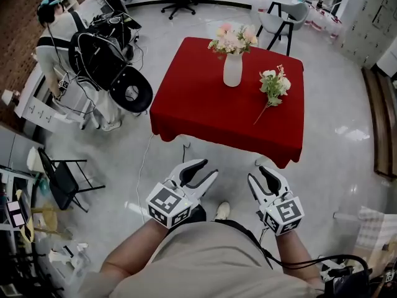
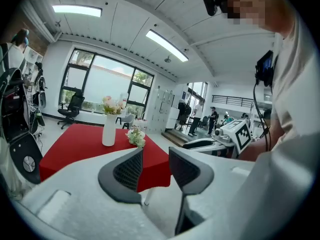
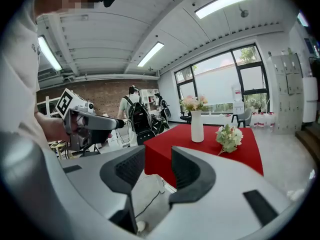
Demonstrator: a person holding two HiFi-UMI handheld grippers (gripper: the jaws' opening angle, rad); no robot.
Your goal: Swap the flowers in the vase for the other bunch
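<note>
**Status: Swap Not Yet Begun**

The red table (image 1: pixel 205 104) carries the white vase (image 1: pixel 232 70). The pink flowers (image 1: pixel 232 40) stand in the vase. The other bunch (image 1: pixel 274 85) lies near the vase, to its right. The left gripper (image 1: pixel 208 168) and right gripper (image 1: pixel 257 172) are well short of the vase, jaws spread and empty. Both removal and insertion remain.

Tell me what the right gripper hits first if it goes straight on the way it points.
Probably the near hanging edge of the red tablecloth, well short of the vase. Only bare floor lies between it and the right gripper, though depth is unclear.
</note>
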